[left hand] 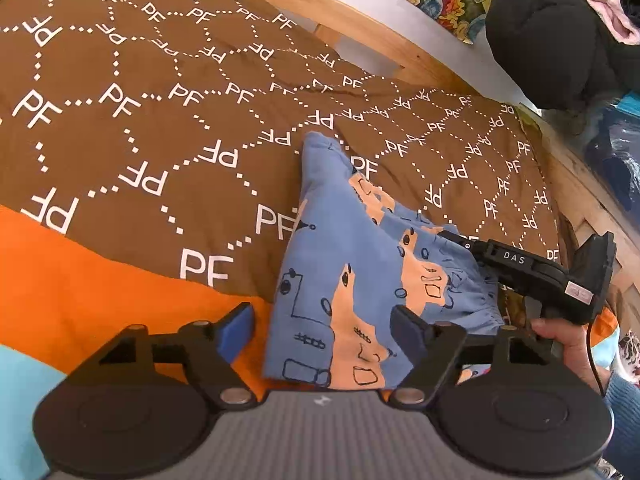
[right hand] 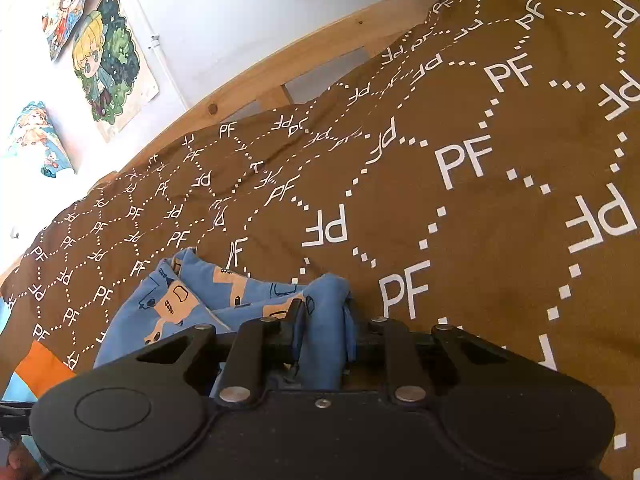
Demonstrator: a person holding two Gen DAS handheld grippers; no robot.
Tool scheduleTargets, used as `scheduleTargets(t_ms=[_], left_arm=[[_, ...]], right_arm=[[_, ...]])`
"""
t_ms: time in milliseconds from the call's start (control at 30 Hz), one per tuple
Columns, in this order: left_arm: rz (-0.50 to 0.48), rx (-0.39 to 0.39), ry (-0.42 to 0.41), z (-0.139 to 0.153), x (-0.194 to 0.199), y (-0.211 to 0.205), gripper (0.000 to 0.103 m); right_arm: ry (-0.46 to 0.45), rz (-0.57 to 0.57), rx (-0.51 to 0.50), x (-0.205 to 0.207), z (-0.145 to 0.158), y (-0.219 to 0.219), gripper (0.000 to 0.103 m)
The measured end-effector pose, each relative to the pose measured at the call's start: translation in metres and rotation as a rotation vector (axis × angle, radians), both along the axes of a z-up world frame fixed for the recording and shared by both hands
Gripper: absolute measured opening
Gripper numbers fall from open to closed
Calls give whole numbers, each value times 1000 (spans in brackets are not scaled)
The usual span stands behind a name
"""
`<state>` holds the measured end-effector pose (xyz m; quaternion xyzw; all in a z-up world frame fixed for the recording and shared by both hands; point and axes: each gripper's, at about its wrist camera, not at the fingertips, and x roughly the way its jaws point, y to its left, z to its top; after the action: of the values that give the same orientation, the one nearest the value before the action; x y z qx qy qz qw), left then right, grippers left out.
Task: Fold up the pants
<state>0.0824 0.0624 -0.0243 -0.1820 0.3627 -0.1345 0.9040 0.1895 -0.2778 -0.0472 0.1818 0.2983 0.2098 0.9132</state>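
The blue pants point(left hand: 344, 264) with peach and dark line drawings lie partly folded on the brown bedspread point(left hand: 140, 140). My left gripper point(left hand: 324, 336) is open, its jaws standing apart over the near edge of the pants. My right gripper point(left hand: 460, 240) comes in from the right and is shut on the pants near the gathered waistband. In the right wrist view the right gripper point(right hand: 324, 328) pinches a bunched fold of the pants point(right hand: 188, 304), lifted slightly off the bedspread point(right hand: 460, 200).
The bedspread has white "PF" print and an orange and light blue band point(left hand: 100, 300) at the near edge. A wooden bed frame point(left hand: 360, 28) runs along the far side. A dark clothes pile point(left hand: 552, 40) sits at far right. Posters point(right hand: 108, 68) hang on the wall.
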Motion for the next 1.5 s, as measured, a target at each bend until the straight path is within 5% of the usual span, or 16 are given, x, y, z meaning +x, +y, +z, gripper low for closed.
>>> scheduleTargets(t_ms=[500,700,833,1067,1167,1500], left_arm=[[29,47,100,4,4,-8,41],[24,90,74,9,1,-13,22],[22,134,48,17,-4,-21,19],[9,90,21,39,-11,-22,17],[7,46,-7,43,-19,-22,17],[-12,110,-155,79,-3,-37,17]], right_arm=[[-5,14,-6,-1,0,2,29],[-25,1,-63,-5,3,10,12],[-100,-15,-171,-20,19,26,7],[-148,-34,-232,-49,56,41,6],[-144,-15,-246,-48,66,38,6],[-302,50,-392,-30,118,49,5]])
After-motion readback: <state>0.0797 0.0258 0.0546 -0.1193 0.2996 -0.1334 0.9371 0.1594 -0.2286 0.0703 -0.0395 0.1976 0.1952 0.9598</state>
